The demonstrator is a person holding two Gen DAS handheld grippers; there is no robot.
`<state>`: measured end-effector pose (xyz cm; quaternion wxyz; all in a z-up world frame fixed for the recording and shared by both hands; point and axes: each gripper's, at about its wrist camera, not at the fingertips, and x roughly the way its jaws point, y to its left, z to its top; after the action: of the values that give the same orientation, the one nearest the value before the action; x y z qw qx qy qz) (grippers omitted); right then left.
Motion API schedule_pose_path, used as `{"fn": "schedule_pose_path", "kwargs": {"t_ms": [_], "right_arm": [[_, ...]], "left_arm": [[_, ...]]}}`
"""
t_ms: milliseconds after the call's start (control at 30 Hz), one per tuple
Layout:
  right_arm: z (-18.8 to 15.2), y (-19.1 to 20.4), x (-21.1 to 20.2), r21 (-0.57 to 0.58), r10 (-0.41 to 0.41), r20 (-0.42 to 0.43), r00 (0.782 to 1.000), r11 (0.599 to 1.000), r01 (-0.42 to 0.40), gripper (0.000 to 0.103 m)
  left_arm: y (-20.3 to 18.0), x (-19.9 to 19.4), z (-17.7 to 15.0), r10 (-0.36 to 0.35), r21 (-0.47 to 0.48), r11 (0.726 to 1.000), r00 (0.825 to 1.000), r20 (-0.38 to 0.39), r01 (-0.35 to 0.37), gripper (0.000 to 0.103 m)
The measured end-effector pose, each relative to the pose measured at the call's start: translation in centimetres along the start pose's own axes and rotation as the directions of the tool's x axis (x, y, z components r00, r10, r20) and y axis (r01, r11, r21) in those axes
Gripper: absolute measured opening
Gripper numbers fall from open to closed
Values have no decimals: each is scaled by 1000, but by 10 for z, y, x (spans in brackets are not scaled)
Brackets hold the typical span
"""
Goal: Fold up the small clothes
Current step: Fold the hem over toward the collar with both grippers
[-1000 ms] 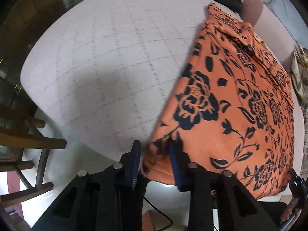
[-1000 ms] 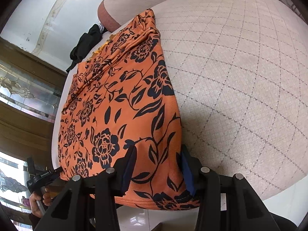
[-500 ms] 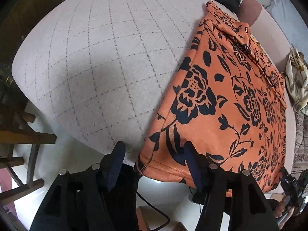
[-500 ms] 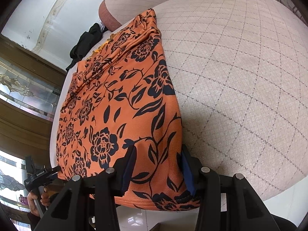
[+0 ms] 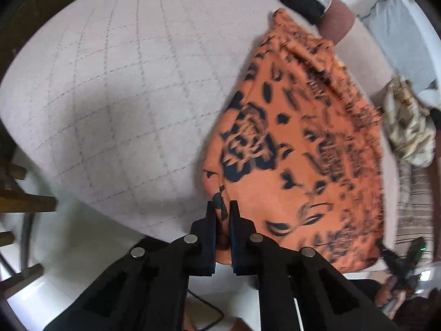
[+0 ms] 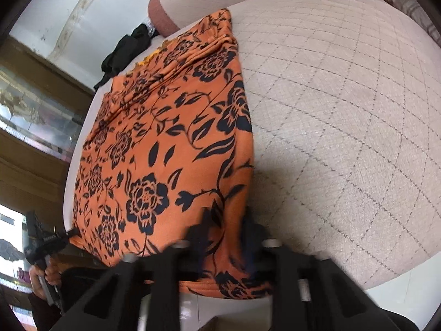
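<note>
The quilted sofa cushion is carrying the orange flowered garment, which is lying flat toward 9 o'clock in the right view, its near hem hanging over the cushion edge. The left tool is closing tightly on the hem corner. The right tool is standing around the other corner, its jaws apart, blurred. Both corners should be lifted together and kept level, I think.

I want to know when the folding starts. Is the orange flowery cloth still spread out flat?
Mostly spread. The orange cloth lies flat on the quilted cushion, no fold visible. The left gripper pinches one corner.
</note>
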<state>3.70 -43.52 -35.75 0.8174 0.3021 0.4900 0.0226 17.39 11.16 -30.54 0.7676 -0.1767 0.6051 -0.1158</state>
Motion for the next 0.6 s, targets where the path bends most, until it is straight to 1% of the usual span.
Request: {"fn": "schedule_pose_path", "kwargs": {"t_ms": [100,200,267,300,367,433,533,567,600], "right_arm": [[3,8,-8,-34,26,2,1000,999,-26,9],[13,13,-23,-34,99,23,995,995,-98,8],[24,18,-33,-28,147,39,988,989,-146,8],[30,20,-36,-21,163,43,986,986,-163,8],[44,24,-42,-7,193,55,980,981,-193,8],[63,28,-46,7,226,67,972,974,-227,7],[99,33,-48,25,260,91,961,965,-263,6],[110,36,-47,30,267,101,958,962,-271,6],[131,37,-46,38,275,121,954,959,-281,6]], "left_arm": [[-6,-16,13,-47,28,999,999,17,47,7],[-18,-31,30,-102,58,993,994,27,100,7],[-24,-37,40,-117,76,991,993,30,114,7],[-30,-41,50,-133,88,988,991,29,130,7],[-40,-47,65,-143,106,984,989,23,140,7],[-48,-49,81,-146,119,982,989,16,144,7],[-65,-50,122,-155,133,979,988,10,152,7],[-74,-50,142,-152,141,979,988,15,148,7],[-79,-49,156,-148,149,978,989,21,143,7]]}}
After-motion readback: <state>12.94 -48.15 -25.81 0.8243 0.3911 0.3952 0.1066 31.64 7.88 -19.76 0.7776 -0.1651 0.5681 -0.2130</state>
